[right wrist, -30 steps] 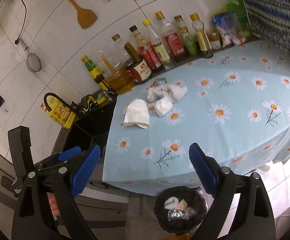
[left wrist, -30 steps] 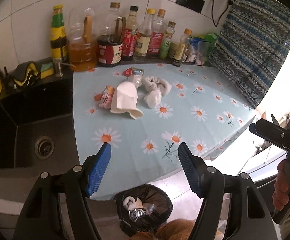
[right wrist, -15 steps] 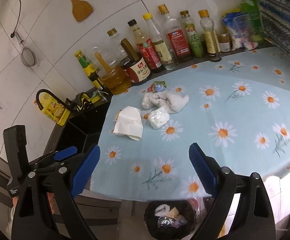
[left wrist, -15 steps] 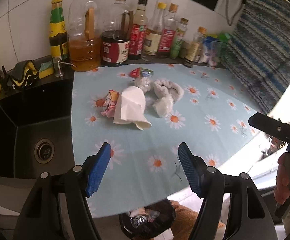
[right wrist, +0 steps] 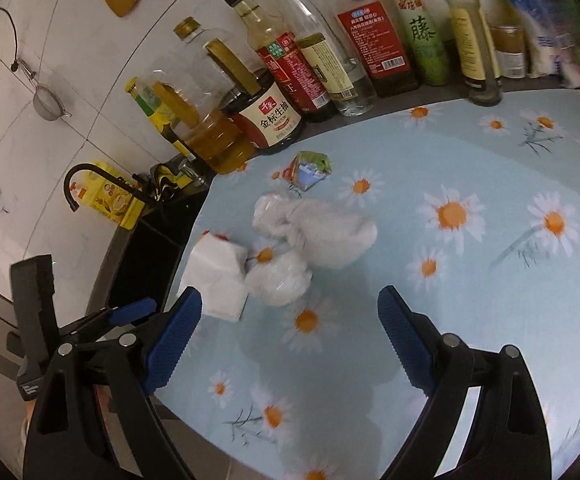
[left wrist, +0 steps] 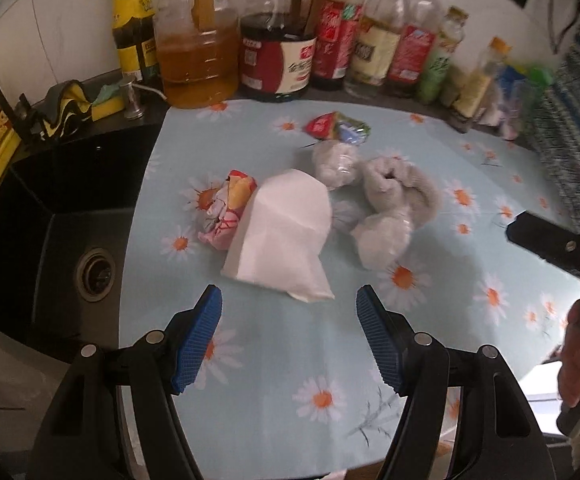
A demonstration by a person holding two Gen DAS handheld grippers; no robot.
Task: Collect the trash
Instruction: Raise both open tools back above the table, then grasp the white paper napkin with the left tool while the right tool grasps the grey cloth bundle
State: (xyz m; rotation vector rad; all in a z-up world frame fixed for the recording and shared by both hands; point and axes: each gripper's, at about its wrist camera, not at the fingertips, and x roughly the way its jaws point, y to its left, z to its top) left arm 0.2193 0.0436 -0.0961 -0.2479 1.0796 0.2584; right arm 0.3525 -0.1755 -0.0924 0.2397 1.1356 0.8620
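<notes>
Left wrist view: the folded white paper napkin point(left wrist: 280, 236) lies flat on the daisy-print light-blue tablecloth point(left wrist: 469, 280), its long axis running from the far bottles toward the camera, its pointed corner nearest the left gripper point(left wrist: 289, 312). That gripper hovers just short of it, jaws about half apart with nothing between them. A crumpled pink-and-yellow wrapper point(left wrist: 226, 210) touches the napkin's left edge; crumpled white tissue wads point(left wrist: 393, 216) lie just to its right, and a red-and-green foil packet point(left wrist: 335, 127) sits farther back. The right gripper point(right wrist: 290, 316) is spread wide and empty above the cloth near the tissues. A black sink point(left wrist: 62, 216) adjoins the cloth; oil and sauce bottles point(left wrist: 278, 52) line the white tiled wall point(right wrist: 50, 32).
</notes>
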